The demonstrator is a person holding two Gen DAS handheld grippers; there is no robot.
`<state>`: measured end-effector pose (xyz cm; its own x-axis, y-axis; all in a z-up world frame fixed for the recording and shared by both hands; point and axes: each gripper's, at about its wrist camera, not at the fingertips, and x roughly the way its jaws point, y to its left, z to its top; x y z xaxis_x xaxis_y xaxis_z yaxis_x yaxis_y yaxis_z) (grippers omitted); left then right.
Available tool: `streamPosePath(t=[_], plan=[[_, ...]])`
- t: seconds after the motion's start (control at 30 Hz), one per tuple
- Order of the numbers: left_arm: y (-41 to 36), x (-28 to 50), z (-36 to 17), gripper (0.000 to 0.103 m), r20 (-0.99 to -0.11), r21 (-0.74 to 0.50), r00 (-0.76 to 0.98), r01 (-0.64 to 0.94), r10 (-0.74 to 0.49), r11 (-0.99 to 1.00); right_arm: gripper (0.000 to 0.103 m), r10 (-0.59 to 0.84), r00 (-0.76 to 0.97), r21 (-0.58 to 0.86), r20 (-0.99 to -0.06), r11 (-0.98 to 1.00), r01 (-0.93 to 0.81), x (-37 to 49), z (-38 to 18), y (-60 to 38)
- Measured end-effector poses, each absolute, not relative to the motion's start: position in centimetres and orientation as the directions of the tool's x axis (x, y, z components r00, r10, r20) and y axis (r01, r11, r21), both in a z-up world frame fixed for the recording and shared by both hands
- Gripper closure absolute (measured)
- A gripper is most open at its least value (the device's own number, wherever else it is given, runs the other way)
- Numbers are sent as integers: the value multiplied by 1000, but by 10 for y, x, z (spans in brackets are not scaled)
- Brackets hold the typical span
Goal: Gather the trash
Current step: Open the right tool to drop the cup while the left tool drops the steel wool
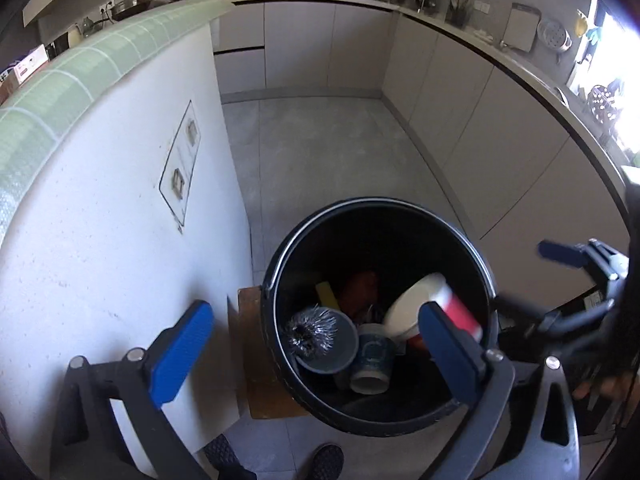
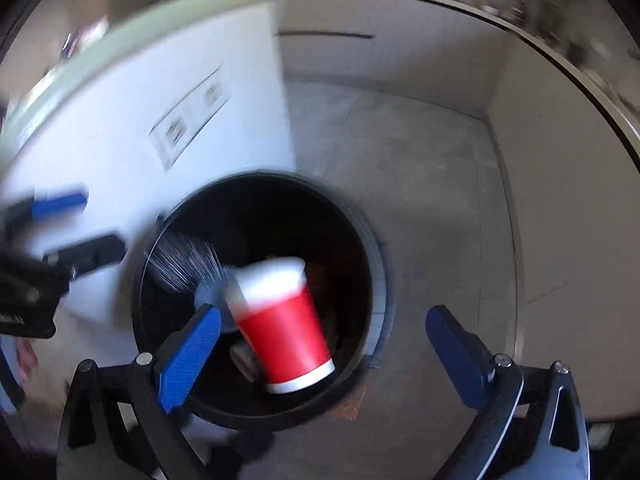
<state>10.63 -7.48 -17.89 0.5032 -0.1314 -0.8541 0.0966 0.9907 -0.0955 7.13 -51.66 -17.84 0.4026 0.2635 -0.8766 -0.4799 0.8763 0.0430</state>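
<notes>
While both tools hang over the black bin [image 1: 376,416], neither grips anything: the left tool [image 1: 316,354] has its blue pads spread wide, and the right tool [image 2: 324,354] is spread just as wide, with nothing between its pads but the blurred red-and-white paper cup [image 2: 286,324], which is free of them and over the bin's mouth. In the left view that cup [image 1: 436,308] lies tilted against the bin's inner wall, among other rubbish: a grey cup with a spiky silver scrubber [image 1: 310,326] in it, a dark blue cup [image 1: 372,360] on its side, and something yellow and something red deeper down.

Paper cups like these should be very light and thin-walled, so they would crush under a hard squeeze and slide on a glossy coating. A gentle pinch across the rim, where the rolled edge stiffens the wall, looks the safest hold. The scrubber is probably springy and snaggy.
</notes>
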Motion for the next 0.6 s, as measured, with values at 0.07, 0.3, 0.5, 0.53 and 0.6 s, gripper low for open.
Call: streamPosePath(t=[0.07,0.3,0.5,0.53,0.6], plan=[[-77,105,-176,0,-853,-90,507,93,-125,992,0,226,445,19,-866,906,-423,76,-169,-535],[-94,107,-154,0,-838,-68,533,105,-114,992,0,196,512,23,-836,946,-325,75,-138,-560],[-97,107,-119,0,-808,-76,575,114,-129,990,0,182,537,51,-824,967,-249,72,-106,-570],[-97,106,-112,0,-802,-76,582,119,-132,990,0,182,541,54,-821,968,-244,70,-102,-569],[-95,105,-98,0,-791,-72,597,120,-130,990,0,178,550,53,-816,970,-236,69,-89,-565]])
